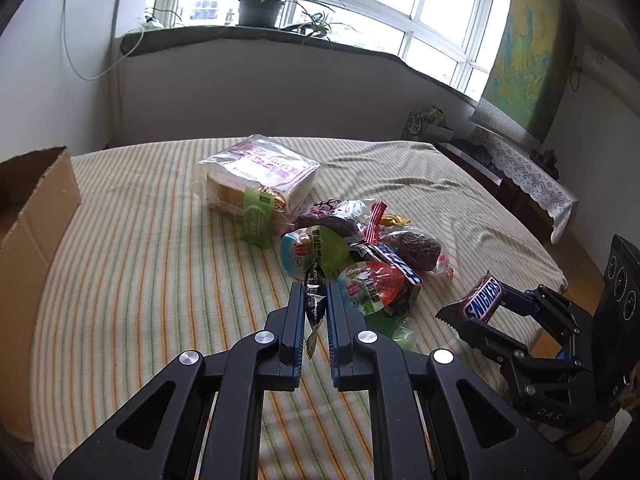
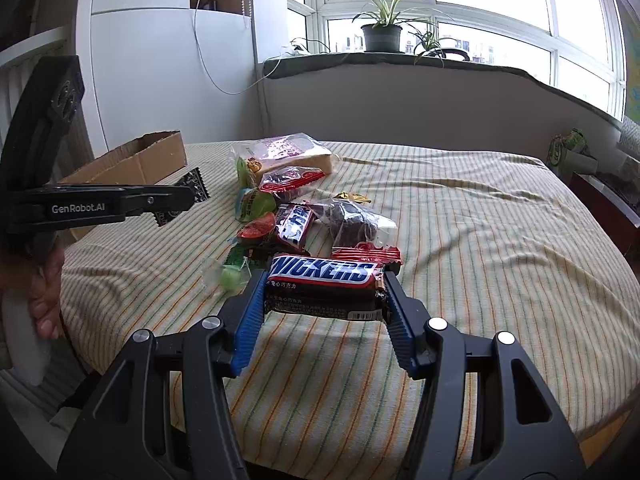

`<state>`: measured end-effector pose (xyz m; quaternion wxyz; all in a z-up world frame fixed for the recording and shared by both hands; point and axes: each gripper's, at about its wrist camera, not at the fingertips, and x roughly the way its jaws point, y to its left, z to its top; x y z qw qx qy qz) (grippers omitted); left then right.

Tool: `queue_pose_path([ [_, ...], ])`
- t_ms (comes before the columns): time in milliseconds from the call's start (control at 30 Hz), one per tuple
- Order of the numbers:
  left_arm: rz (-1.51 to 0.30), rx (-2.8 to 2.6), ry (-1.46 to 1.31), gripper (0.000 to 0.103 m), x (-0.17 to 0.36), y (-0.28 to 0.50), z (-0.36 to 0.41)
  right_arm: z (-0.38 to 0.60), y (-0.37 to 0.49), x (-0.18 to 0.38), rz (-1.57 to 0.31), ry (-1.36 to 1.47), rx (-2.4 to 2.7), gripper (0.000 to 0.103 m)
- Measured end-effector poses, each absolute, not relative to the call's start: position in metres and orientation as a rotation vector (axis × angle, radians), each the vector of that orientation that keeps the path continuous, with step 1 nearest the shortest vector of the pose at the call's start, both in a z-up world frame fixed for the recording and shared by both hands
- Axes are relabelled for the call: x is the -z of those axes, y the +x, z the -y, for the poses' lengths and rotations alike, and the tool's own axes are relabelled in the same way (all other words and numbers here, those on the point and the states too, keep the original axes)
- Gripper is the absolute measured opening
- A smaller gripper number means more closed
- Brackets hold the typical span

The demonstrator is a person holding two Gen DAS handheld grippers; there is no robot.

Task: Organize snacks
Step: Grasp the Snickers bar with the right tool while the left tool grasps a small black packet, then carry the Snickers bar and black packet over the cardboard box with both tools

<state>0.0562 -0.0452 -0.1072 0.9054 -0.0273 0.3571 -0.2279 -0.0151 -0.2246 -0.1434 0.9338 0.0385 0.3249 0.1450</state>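
My left gripper (image 1: 315, 292) is shut on a small black snack packet (image 1: 315, 300), held on edge above the striped cloth; the same black packet (image 2: 188, 196) sticks out past the left gripper (image 2: 188, 198) in the right wrist view. Lifted off the cloth, a Snickers bar (image 2: 324, 282) lies crosswise in my right gripper (image 2: 325, 280), which is shut on its two ends. From the left wrist view the Snickers bar (image 1: 482, 298) shows at the right, in the right gripper (image 1: 480, 304). A pile of snacks (image 1: 360, 248) lies just beyond both grippers.
An open cardboard box (image 1: 28, 216) stands at the left edge of the bed. A bagged loaf of sliced bread (image 1: 260, 176) lies behind the pile, with a green candy (image 2: 232, 276) at its near side. A striped cloth (image 1: 160, 280) covers the bed. A person's hand (image 2: 44, 292) holds the left gripper.
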Motion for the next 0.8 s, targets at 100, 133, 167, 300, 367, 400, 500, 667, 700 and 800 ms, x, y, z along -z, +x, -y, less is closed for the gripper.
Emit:
queue_pose_path([
  [100, -0.691, 0.437, -0.006, 0.009, 0.092, 0.045, 0.048, 0.232, -0.014, 0.135, -0.651, 0.128, -0.286, 0.058],
  [133, -0.672, 0.432, 0.001, 0.009, 0.085, 0.041, 0.049, 0.234, -0.013, 0.131, -0.642, 0.144, -0.284, 0.058],
  [167, -0.655, 0.427, 0.005, 0.009, 0.079, 0.039, 0.049, 0.236, -0.011, 0.125, -0.633, 0.157, -0.282, 0.058],
  [300, -0.580, 0.419, 0.028, 0.009, 0.050, 0.029, 0.048, 0.239, -0.007, 0.091, -0.567, 0.170, -0.265, 0.058],
  [367, -0.537, 0.415, 0.040, 0.009, 0.034, 0.023, 0.045, 0.238, -0.007, 0.073, -0.528, 0.161, -0.252, 0.058],
  [400, -0.513, 0.413, 0.044, 0.009, 0.026, 0.020, 0.043, 0.236, -0.008, 0.064, -0.511, 0.156, -0.250, 0.058],
  [500, -0.449, 0.410, 0.047, 0.009, 0.005, 0.011, 0.035, 0.230, -0.010, 0.043, -0.475, 0.132, -0.239, 0.058],
  [667, -0.381, 0.415, 0.022, 0.009, -0.016, -0.001, 0.019, 0.218, -0.015, 0.024, -0.453, 0.101, -0.231, 0.058],
  [700, -0.372, 0.414, 0.015, 0.009, -0.017, -0.002, 0.015, 0.215, -0.016, 0.022, -0.452, 0.096, -0.233, 0.058],
  [800, -0.354, 0.404, -0.002, 0.009, -0.020, -0.006, 0.006, 0.208, -0.017, 0.018, -0.448, 0.077, -0.242, 0.058],
])
